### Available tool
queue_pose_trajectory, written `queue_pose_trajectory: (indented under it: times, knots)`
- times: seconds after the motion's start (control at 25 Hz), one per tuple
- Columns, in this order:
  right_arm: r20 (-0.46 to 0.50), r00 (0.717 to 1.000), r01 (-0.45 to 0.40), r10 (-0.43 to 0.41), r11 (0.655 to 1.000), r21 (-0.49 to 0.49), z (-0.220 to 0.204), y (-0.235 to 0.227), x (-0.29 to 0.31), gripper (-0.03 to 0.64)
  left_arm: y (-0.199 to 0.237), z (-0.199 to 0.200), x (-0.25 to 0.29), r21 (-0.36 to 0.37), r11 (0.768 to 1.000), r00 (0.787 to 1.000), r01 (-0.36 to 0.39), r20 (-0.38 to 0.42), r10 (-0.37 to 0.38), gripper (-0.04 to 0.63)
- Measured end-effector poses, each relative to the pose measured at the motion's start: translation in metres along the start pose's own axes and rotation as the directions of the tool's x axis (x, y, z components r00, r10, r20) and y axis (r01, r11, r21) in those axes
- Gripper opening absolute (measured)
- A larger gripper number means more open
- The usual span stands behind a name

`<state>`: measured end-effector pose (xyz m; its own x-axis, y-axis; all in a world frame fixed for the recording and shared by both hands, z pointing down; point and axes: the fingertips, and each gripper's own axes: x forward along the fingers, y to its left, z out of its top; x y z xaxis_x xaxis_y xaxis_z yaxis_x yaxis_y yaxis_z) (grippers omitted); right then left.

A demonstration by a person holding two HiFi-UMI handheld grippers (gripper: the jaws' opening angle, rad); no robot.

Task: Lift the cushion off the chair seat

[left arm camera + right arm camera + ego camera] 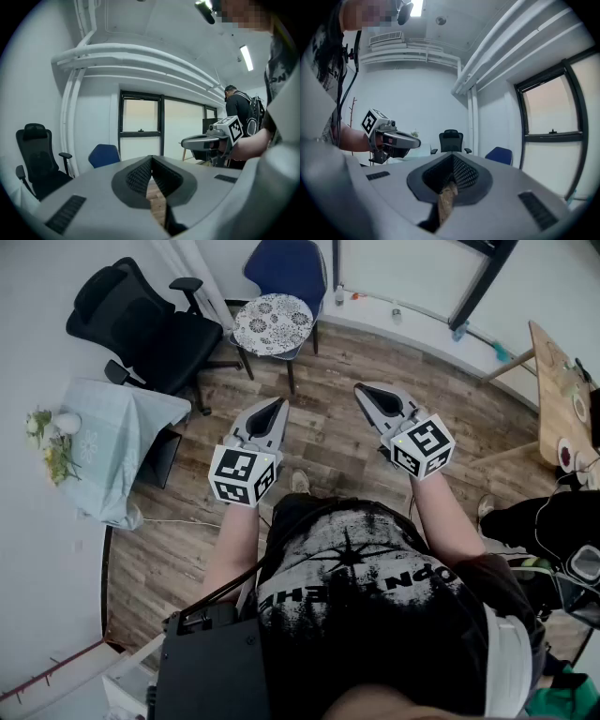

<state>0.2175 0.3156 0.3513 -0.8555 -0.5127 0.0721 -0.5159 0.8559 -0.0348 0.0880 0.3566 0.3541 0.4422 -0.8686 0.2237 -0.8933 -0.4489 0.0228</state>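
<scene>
Jaws pressed together on both, nothing between them: left gripper (277,405) and right gripper (362,390), side by side above the wooden floor (328,442). I see the round patterned cushion (272,322) lying on the blue chair (286,266) seat, well apart from both. Pattern possibly floral; too small to tell. Black office chair (141,329) stands near it.

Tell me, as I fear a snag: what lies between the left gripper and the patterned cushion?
In the head view, only bare wooden floor separates the left gripper from the patterned cushion on the blue chair.
</scene>
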Motion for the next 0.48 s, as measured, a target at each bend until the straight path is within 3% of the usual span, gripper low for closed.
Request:
queue_pose_trajectory:
  times: [0.48]
  knots:
    - [-0.001,1.000,-0.011,0.011,1.000,-0.011,0.0031,-0.0026,0.0022,0.017,-0.0040,0.0037,0.0096,0.018,1.000,1.000,0.010,0.003,-0.010,0.012]
